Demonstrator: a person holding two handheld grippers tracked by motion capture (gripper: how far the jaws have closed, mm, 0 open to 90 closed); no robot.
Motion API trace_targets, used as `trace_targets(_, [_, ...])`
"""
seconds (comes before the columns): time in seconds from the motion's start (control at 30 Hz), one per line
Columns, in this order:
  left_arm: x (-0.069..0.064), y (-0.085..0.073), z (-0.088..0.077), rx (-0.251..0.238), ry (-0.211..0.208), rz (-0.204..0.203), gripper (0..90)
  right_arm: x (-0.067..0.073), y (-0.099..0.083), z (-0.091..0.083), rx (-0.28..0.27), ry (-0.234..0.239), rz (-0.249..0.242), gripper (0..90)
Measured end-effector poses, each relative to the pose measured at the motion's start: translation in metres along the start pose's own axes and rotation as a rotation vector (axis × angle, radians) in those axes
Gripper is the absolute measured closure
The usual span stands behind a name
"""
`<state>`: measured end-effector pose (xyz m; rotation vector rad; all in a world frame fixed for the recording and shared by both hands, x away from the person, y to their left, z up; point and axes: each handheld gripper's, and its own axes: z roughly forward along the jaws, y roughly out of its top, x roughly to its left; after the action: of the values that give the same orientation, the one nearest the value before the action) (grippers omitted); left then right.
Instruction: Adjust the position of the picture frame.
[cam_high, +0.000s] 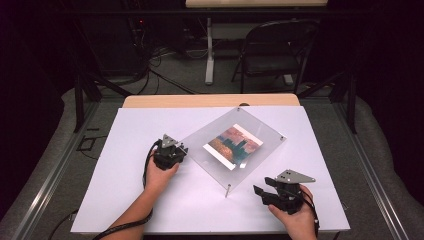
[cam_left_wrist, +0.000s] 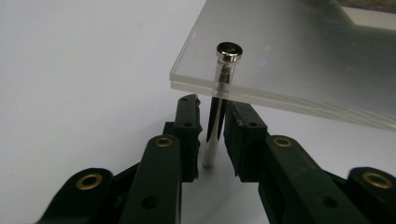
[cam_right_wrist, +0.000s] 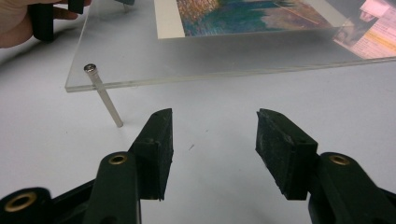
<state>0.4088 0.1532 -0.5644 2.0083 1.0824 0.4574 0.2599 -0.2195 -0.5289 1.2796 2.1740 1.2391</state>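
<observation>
**A:** What is the biggest thing here?

**B:** A white rectangular tabletop (cam_high: 150, 200), seen from above, with a strip of pale wood along its far edge. Beyond it, on a grey floor, stands a dark folding chair (cam_high: 272, 50).

**A:** And on the tabletop?

**B:** A clear square acrylic picture frame (cam_high: 200, 142), turned like a diamond near the middle. It is raised off the surface on thin silver metal standoff posts at its corners. Sandwiched inside is a colourful print with orange and teal tones and a white border (cam_high: 232, 146).

**A:** Where are the hands?

**B:** The person's left hand (cam_high: 159, 175) comes in from the near edge, left of centre, holding the black left gripper (cam_high: 172, 150) at the frame's left corner. The right hand (cam_high: 295, 215) is near the right of the near edge with the black right gripper (cam_high: 261, 192), apart from the frame.

**A:** What are the grippers doing?

**B:** In the left gripper view, the jaws sit either side of the silver corner post (cam_left_wrist: 217, 116) under the acrylic, nearly closed around it; whether both touch it I cannot tell. In the right gripper view, the jaws are spread wide with nothing between them, pointing toward the frame's near corner post (cam_right_wrist: 105, 98), which stands tilted.
</observation>
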Motion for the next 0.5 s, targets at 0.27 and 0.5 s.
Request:
trace_targets(0.27, [0.002, 0.004, 0.001, 0.021, -0.030, -0.016, 84.9, 0.011, -0.005, 0.001, 0.012, 0.028, -0.013, 48.8])
trace_targets(0.5, [-0.001, 0.010, -0.011, 0.024, -0.071, -0.025, 84.6, 0.022, -0.008, 0.010, 0.033, 0.104, -0.015, 53.1])
